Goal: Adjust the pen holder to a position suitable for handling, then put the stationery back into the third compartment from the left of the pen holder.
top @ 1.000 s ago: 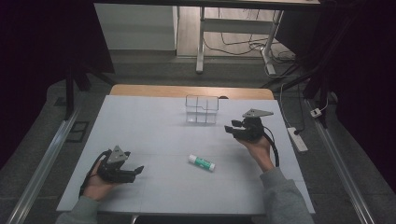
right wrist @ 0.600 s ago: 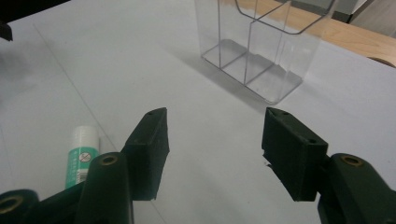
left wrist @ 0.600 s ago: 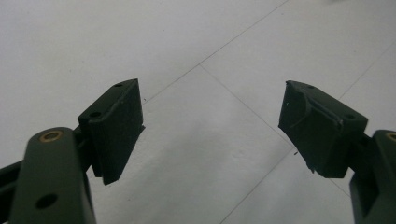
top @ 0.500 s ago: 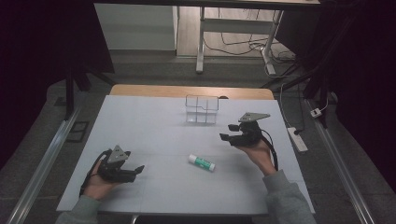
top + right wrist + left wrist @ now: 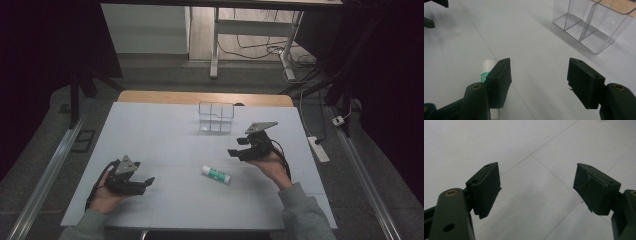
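A white glue stick with a green label [image 5: 216, 174] lies on the white table [image 5: 165, 140], a little right of the middle. My right gripper [image 5: 236, 148] hovers just behind and to the right of it, pointing left. Its jaws have just been opening and stand open with nothing between them. In the right gripper view [image 5: 539, 72] the glue stick [image 5: 486, 68] peeks out from behind the left jaw. My left gripper [image 5: 146, 184] rests open near the front left, and the left gripper view [image 5: 537, 187] has bare table between the jaws.
A clear plastic box with compartments [image 5: 216, 116] stands at the back middle of the table, and it appears empty in the right gripper view [image 5: 596, 27]. A power strip [image 5: 318, 148] lies on the floor off the right edge.
My right gripper has moved left and toward the front, closer to the glue stick, and its jaws have spread wider. The left gripper has stayed put.
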